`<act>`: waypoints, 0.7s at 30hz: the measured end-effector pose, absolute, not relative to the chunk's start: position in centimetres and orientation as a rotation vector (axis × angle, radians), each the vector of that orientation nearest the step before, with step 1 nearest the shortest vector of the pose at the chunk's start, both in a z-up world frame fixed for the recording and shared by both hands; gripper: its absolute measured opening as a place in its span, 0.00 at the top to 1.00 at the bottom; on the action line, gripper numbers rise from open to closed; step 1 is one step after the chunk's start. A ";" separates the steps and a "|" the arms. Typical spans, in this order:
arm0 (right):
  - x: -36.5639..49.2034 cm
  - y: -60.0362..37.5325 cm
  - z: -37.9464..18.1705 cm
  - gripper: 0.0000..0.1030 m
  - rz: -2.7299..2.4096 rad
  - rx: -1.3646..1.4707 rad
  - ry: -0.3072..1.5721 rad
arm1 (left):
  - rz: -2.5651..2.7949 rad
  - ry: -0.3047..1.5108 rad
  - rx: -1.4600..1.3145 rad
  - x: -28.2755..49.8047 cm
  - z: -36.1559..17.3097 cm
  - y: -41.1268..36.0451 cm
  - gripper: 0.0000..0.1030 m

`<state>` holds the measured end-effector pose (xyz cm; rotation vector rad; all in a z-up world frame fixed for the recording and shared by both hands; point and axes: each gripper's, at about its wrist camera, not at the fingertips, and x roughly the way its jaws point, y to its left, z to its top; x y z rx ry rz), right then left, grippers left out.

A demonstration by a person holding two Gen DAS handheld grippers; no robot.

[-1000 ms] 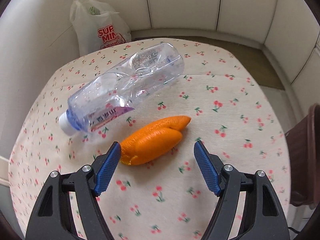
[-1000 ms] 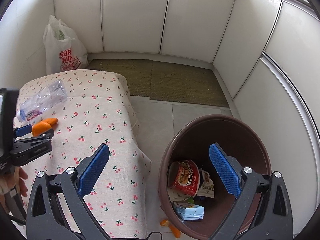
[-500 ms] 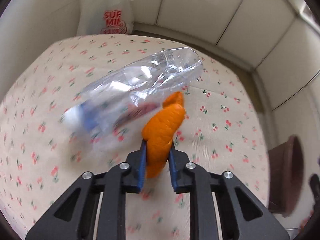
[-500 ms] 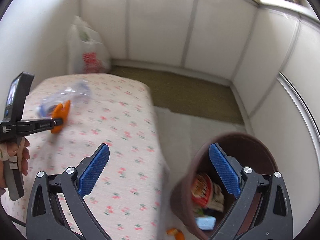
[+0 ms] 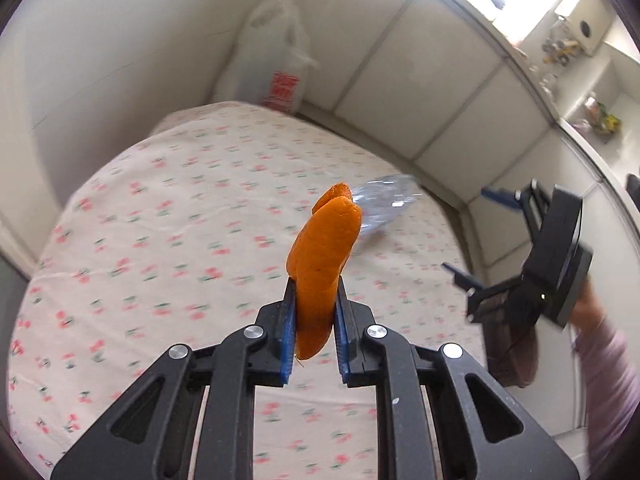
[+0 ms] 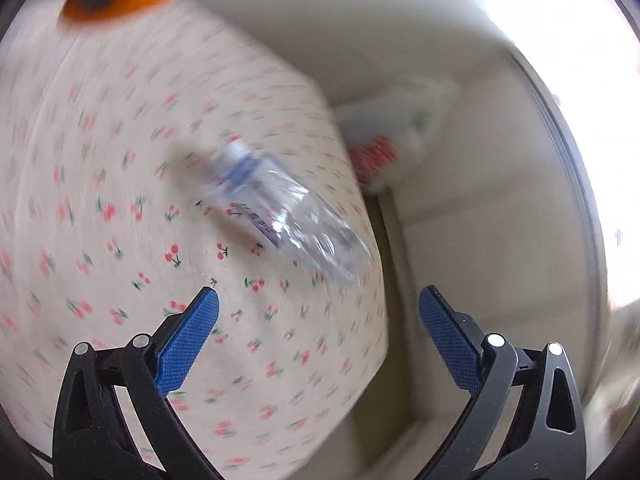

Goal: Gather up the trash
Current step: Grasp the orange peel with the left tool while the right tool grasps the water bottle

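The left gripper [image 5: 314, 322] pointed steeply downward, its blue pads clamped on an orange peel [image 5: 322, 268] held clear of the surface. The right gripper [image 6: 318, 332] angled down with its jaws spread wide and nothing between them; a hand [image 5: 588, 304] carried it.

The desk [image 5: 168, 240] wears a pale cloth with little red cherries. White panel walls [image 5: 436, 92] stand behind it. Bright light [image 6: 560, 20] shines in from the right.
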<state>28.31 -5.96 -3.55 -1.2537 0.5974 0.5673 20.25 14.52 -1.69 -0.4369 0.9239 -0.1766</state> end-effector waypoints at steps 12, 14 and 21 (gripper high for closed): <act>34.5 1.4 -10.5 0.07 0.907 -1.533 0.701 | -0.179 1.032 -0.530 21.6 -4.0 17.1 0.84; 35.3 1.8 -11.1 0.07 0.947 -1.539 0.743 | -0.199 1.034 -0.524 21.7 -3.8 16.8 0.84; 39.8 1.2 -11.8 0.08 0.845 -1.226 1.109 | -0.196 1.052 -0.556 21.9 -4.6 17.5 0.84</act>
